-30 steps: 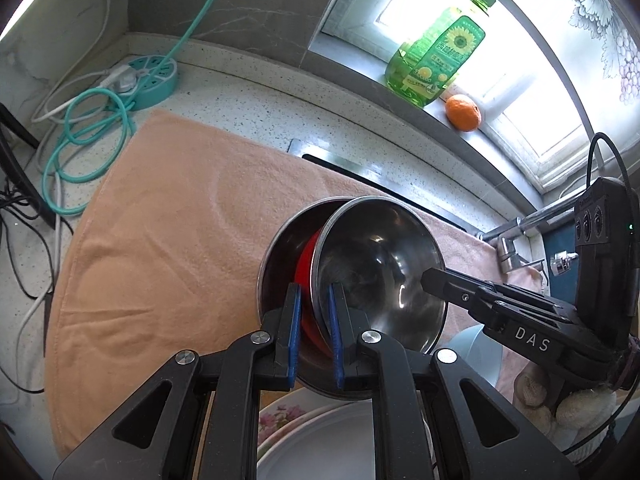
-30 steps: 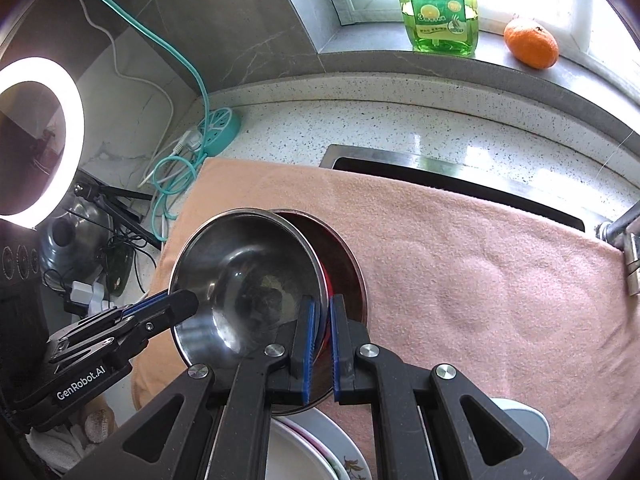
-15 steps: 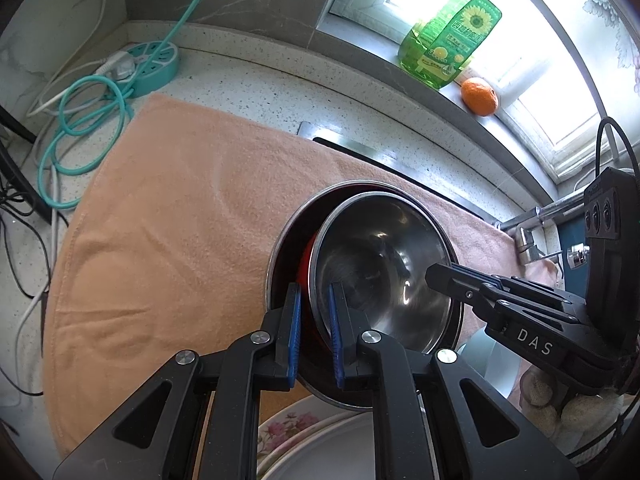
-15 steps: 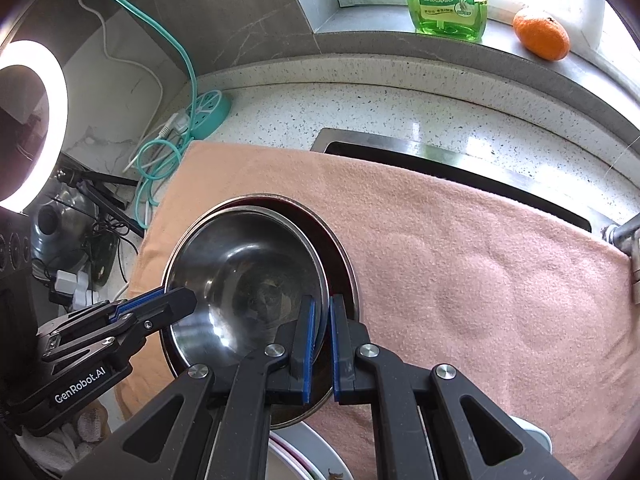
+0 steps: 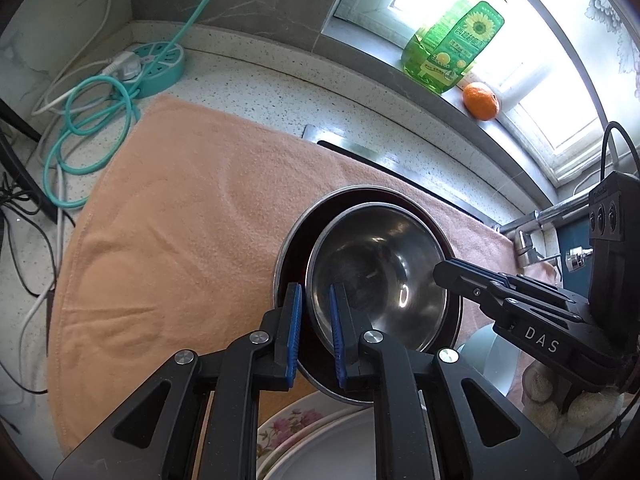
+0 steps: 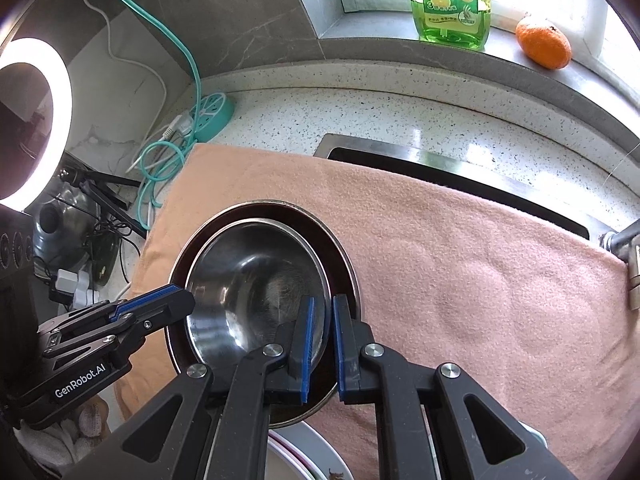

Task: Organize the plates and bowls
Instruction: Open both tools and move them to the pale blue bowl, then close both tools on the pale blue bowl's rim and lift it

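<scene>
A small steel bowl (image 5: 376,276) (image 6: 256,284) sits nested inside a larger steel bowl with a dark red inside (image 5: 292,256) (image 6: 340,256) on the peach towel (image 5: 180,220) (image 6: 460,260). My left gripper (image 5: 314,334) is shut on the small bowl's near-left rim. My right gripper (image 6: 322,344) is shut on the rim on the opposite side and shows at the right of the left wrist view (image 5: 448,272). The left gripper shows at the lower left of the right wrist view (image 6: 180,300).
A floral plate (image 5: 292,420) and a white plate (image 5: 332,452) lie at the near edge. A pale blue bowl (image 5: 484,356) sits to the right. The sink edge (image 6: 440,160), faucet (image 5: 532,240), detergent bottle (image 5: 456,44), orange (image 5: 480,100) and teal power strip (image 5: 160,64) lie behind.
Both grippers lowered the small bowl from a tilt into the larger bowl; it now sits level and deeper inside. Both grips stayed shut.
</scene>
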`<act>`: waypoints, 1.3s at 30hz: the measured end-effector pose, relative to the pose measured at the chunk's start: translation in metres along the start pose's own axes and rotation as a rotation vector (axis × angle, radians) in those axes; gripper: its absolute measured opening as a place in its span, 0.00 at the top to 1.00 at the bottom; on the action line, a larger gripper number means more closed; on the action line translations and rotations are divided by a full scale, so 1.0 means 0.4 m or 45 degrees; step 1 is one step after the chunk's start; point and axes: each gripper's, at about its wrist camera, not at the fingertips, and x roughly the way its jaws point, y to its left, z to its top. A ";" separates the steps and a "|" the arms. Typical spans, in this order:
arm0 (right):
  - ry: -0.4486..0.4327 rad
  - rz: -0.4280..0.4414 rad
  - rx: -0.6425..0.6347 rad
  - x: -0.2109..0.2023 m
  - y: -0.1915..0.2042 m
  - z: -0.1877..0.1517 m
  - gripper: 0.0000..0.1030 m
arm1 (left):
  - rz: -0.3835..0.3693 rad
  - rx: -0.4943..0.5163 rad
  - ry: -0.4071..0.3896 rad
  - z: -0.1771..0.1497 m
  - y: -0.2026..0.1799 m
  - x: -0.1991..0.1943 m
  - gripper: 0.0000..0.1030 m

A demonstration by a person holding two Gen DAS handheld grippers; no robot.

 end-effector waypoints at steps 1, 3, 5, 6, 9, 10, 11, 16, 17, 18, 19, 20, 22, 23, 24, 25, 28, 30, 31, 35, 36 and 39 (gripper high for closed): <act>-0.006 0.002 0.000 -0.004 -0.001 0.001 0.91 | -0.001 0.000 -0.003 0.000 0.000 -0.002 0.88; -0.013 0.006 0.002 -0.010 -0.002 0.000 0.91 | -0.004 -0.003 -0.008 0.000 -0.001 -0.007 0.88; -0.021 0.010 0.003 -0.017 -0.002 -0.001 0.91 | -0.008 -0.003 -0.012 -0.001 -0.003 -0.013 0.88; -0.024 0.013 0.004 -0.020 -0.002 -0.001 0.91 | -0.009 -0.002 -0.014 -0.002 -0.005 -0.016 0.88; -0.033 0.027 0.007 -0.033 -0.003 -0.005 0.91 | -0.013 0.001 -0.022 -0.004 -0.012 -0.028 0.88; -0.038 0.032 0.010 -0.039 -0.003 -0.007 0.91 | -0.017 0.000 -0.025 -0.005 -0.014 -0.033 0.88; -0.045 0.038 0.014 -0.046 -0.004 -0.009 0.91 | -0.022 -0.001 -0.029 -0.007 -0.016 -0.039 0.88; -0.081 0.061 0.026 -0.091 -0.013 -0.020 0.90 | -0.044 0.019 -0.046 -0.021 -0.041 -0.069 0.88; -0.088 0.066 0.031 -0.101 -0.017 -0.024 0.90 | -0.047 0.024 -0.052 -0.025 -0.048 -0.075 0.88; -0.098 0.070 0.037 -0.112 -0.022 -0.027 0.90 | -0.052 0.029 -0.055 -0.028 -0.054 -0.080 0.88; -0.109 0.073 0.044 -0.124 -0.028 -0.031 0.90 | -0.060 0.032 -0.058 -0.032 -0.061 -0.086 0.88; -0.120 0.075 0.050 -0.136 -0.034 -0.036 0.90 | -0.068 0.034 -0.060 -0.036 -0.067 -0.090 0.88; -0.140 0.077 0.062 -0.159 -0.049 -0.047 0.90 | -0.087 0.040 -0.062 -0.045 -0.081 -0.098 0.88; -0.150 0.076 0.067 -0.171 -0.057 -0.053 0.90 | -0.096 0.044 -0.063 -0.051 -0.089 -0.102 0.88; -0.159 0.074 0.073 -0.181 -0.064 -0.058 0.90 | -0.104 0.050 -0.063 -0.056 -0.098 -0.105 0.88; -0.169 0.072 0.081 -0.191 -0.073 -0.064 0.90 | -0.112 0.054 -0.062 -0.062 -0.108 -0.107 0.88; -0.192 0.063 0.105 -0.221 -0.103 -0.084 0.89 | -0.135 0.070 -0.056 -0.078 -0.135 -0.109 0.88; -0.207 0.056 0.123 -0.239 -0.129 -0.097 0.89 | -0.146 0.082 -0.051 -0.091 -0.155 -0.107 0.88; -0.212 0.055 0.136 -0.248 -0.142 -0.104 0.89 | -0.154 0.084 -0.046 -0.097 -0.164 -0.104 0.88; -0.221 0.046 0.177 -0.273 -0.191 -0.136 0.89 | -0.179 0.107 -0.010 -0.122 -0.202 -0.086 0.88; -0.223 0.040 0.185 -0.279 -0.204 -0.145 0.89 | -0.185 0.113 0.000 -0.128 -0.212 -0.079 0.88; -0.219 0.019 0.205 -0.287 -0.238 -0.170 0.89 | -0.196 0.132 0.028 -0.147 -0.241 -0.061 0.88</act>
